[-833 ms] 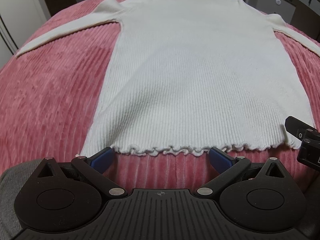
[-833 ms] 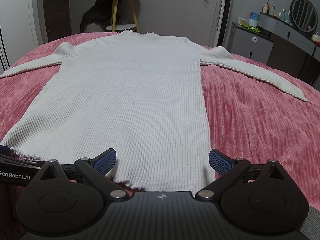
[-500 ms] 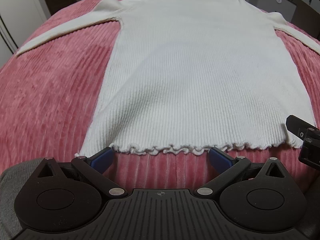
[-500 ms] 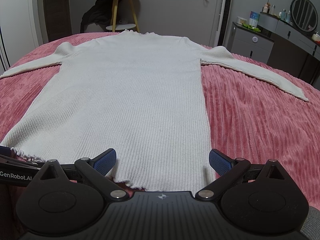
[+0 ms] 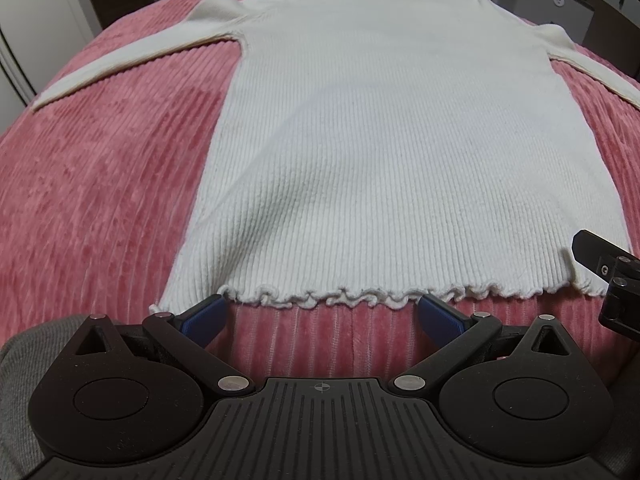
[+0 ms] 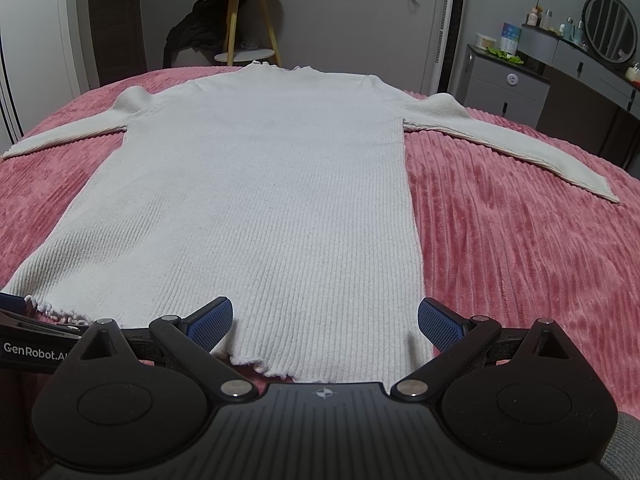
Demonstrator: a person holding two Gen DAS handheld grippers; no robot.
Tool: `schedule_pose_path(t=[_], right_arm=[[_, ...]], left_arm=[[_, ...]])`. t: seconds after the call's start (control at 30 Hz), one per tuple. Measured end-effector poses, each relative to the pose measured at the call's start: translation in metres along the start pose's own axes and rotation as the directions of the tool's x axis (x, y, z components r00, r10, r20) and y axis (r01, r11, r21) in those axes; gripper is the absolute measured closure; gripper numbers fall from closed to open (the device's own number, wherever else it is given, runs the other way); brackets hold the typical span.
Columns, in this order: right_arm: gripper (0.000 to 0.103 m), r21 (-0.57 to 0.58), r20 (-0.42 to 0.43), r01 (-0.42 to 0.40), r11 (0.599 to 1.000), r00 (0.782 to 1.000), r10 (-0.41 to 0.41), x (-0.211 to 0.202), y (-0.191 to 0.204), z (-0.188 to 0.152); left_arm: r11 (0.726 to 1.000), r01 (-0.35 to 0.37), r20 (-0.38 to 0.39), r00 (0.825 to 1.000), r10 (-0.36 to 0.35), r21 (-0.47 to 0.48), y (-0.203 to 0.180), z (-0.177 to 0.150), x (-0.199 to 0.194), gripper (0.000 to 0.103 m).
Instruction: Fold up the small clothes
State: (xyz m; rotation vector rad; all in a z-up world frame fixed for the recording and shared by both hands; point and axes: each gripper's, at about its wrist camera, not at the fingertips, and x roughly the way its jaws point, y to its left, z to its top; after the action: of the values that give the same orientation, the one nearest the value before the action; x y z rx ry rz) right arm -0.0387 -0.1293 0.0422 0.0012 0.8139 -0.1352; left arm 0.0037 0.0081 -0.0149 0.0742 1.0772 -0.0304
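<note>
Sweater (image 5: 384, 140) lies flat on the bed (image 5: 100, 180), hem just ahead of your left tool (image 5: 320, 314). Your right tool (image 6: 324, 320) straddles the hem's right corner. Both tools gape wide, gripping nothing.

From my left wrist view, the sweater's (image 5: 384, 140) right sleeve (image 5: 592, 72) runs off the frame's right edge, and the right gripper (image 5: 608, 280) shows only as a black piece at that edge, so I can't tell how its jaws stand. From my right wrist view, the gripper body hides the middle of the hem (image 6: 276, 372), and the bottles on the dresser (image 6: 560, 56) are too small to identify.
</note>
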Motion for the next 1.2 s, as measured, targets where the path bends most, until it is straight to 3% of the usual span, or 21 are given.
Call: schedule_pose_path(t=[0.33, 0.53, 0.6, 0.67, 0.73, 0.8, 0.87, 0.93, 1.0, 1.03, 1.2], right_arm=[[0.004, 0.008, 0.027, -0.027, 1.000, 0.999, 0.026, -0.005, -0.003, -0.001], [0.004, 0.090, 0.173, -0.144, 0.986, 0.977, 0.126, -0.026, -0.020, 0.001], [0.004, 0.150, 0.152, -0.221, 0.963, 0.968, 0.199, -0.022, -0.032, 0.003], [0.004, 0.265, 0.062, -0.305, 0.915, 0.952, 0.300, -0.006, -0.048, 0.007], [0.004, 0.401, -0.008, -0.338, 0.851, 0.928, 0.372, 0.010, -0.066, 0.010], [0.004, 0.516, -0.017, -0.371, 0.772, 0.896, 0.443, 0.022, -0.087, 0.013], [0.004, 0.595, 0.026, -0.396, 0.699, 0.879, 0.476, 0.030, -0.109, 0.017], [0.004, 0.648, 0.111, -0.417, 0.638, 0.880, 0.462, 0.033, -0.139, 0.026], [0.004, 0.693, 0.186, -0.414, 0.591, 0.894, 0.407, 0.039, -0.177, 0.036], [0.004, 0.724, 0.209, -0.394, 0.567, 0.907, 0.365, 0.043, -0.198, 0.040], [0.005, 0.844, 0.295, -0.351, 0.405, 0.935, 0.196, 0.078, -0.305, 0.045]], left_arm=[[1.000, 0.006, 0.027, 1.000, -0.005, -0.012, 0.002, 0.000, -0.005, 0.000], [0.999, 0.032, 0.078, 0.996, -0.030, -0.024, 0.004, 0.001, -0.015, 0.000], [0.999, 0.036, 0.095, 0.995, -0.034, -0.025, 0.004, 0.002, -0.017, 0.000], [0.999, 0.039, 0.106, 0.994, -0.036, -0.031, 0.004, 0.005, -0.017, 0.000], [0.999, 0.038, 0.112, 0.993, -0.034, -0.034, 0.004, 0.007, -0.017, 0.000], [0.999, 0.032, 0.117, 0.993, -0.027, -0.036, 0.004, 0.010, -0.017, 0.000], [0.999, 0.026, 0.125, 0.992, -0.021, -0.036, 0.003, 0.014, -0.017, 0.000], [0.999, 0.019, 0.143, 0.990, -0.013, -0.043, 0.003, 0.021, -0.017, 0.000], [0.998, 0.015, 0.167, 0.986, -0.005, -0.057, 0.003, 0.030, -0.016, 0.000], [0.998, 0.014, 0.183, 0.983, -0.002, -0.067, 0.003, 0.036, -0.014, 0.000], [0.990, -0.008, 0.230, 0.972, 0.041, -0.144, -0.001, 0.065, 0.004, 0.000]])
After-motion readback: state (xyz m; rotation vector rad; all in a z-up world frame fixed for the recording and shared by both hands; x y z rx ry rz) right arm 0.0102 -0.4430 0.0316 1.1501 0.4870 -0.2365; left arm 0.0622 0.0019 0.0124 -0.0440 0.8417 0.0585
